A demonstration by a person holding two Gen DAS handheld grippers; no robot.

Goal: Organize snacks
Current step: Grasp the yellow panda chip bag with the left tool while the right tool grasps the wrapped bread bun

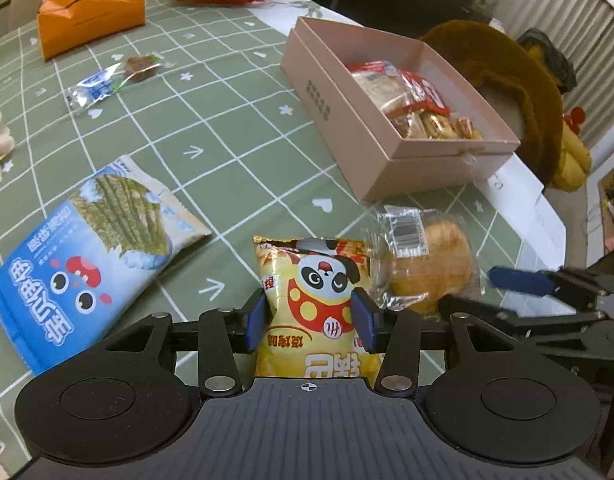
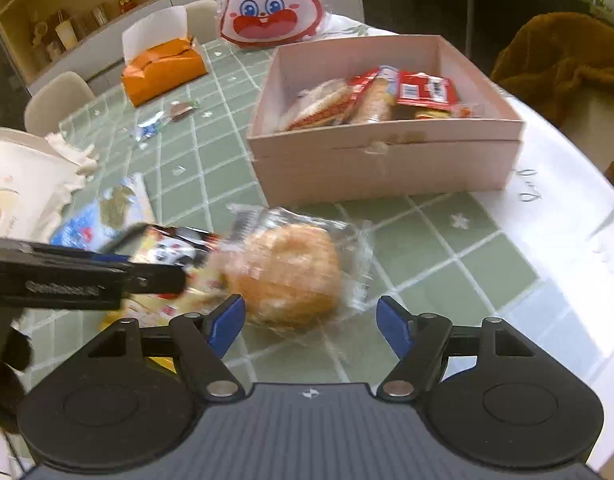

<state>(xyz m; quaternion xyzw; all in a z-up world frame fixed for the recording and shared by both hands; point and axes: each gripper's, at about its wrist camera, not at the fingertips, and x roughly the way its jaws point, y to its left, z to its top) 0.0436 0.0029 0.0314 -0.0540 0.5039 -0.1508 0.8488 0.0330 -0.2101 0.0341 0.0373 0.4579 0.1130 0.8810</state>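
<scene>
Snacks: left tool, part open, brackets one yellow panda bag; right tool, half open and empty, faces one wrapped bun.

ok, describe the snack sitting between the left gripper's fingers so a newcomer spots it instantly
Start at the pink box on the green checked tablecloth. In front of it a yellow bag lies beside a clear-wrapped bun. Only the yellow bag has a cartoon panda.
</scene>
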